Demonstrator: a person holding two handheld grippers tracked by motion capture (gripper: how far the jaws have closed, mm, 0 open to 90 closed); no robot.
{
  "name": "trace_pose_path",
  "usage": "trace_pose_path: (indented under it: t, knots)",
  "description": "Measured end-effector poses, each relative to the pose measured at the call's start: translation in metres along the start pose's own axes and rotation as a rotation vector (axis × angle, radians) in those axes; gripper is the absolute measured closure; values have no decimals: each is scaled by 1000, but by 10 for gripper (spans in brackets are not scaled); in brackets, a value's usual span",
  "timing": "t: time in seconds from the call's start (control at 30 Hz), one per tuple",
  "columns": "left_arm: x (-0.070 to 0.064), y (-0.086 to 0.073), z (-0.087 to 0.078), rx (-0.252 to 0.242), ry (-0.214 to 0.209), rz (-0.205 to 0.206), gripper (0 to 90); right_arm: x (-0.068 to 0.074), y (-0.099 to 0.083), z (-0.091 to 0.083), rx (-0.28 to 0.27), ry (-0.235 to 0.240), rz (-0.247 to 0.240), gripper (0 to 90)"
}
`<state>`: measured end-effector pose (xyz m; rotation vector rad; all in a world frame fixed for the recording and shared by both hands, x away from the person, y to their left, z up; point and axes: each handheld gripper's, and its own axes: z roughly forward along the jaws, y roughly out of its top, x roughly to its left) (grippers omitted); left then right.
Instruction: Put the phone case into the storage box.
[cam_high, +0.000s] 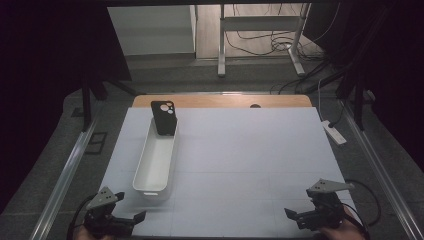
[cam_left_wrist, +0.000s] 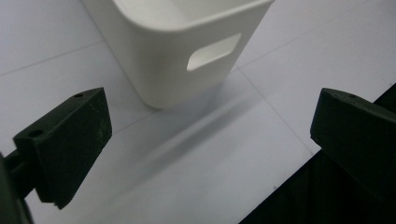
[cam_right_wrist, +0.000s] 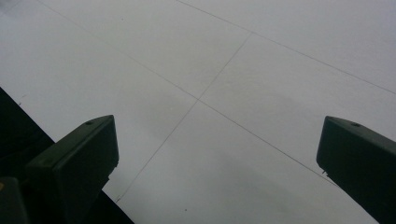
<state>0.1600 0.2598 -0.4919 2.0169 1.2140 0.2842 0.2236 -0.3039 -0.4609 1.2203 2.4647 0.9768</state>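
Ahead of you the bench wears a pale sheet ruled with faint lines, its wooden edge bare at the far side. Beyond it stands a metal frame over tangled cables. A power strip lies right.

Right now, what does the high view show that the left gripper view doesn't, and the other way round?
The high view alone takes in the black phone case leaning at the far end of the white bin, the right gripper at the table's near right corner, and the floor cables beyond the table. The left gripper view alone gives the close detail: the handle cutout in the bin's near end wall, with the left gripper open wide and nothing between its jaws. Both share the bin, the pale tabletop and the left gripper.
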Motion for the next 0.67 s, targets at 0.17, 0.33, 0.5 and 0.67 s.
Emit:
trace_pose_path:
  t: [0.17, 0.33, 0.5, 0.67]
  knots:
    - [0, -3, -1, 4, 11, -2, 0, 0, 0, 0, 1, 0, 0, 0]
    - [0, -5, -2, 1, 15, -10, 0, 0, 0, 0, 3, 1, -2, 0]
    - [1, -5, -2, 4, 11, -20, 0, 0, 0, 0, 3, 2, -2, 0]
    - [3, -5, -1, 4, 9, -36, 7, 0, 0, 1, 9, 3, -4, 0]
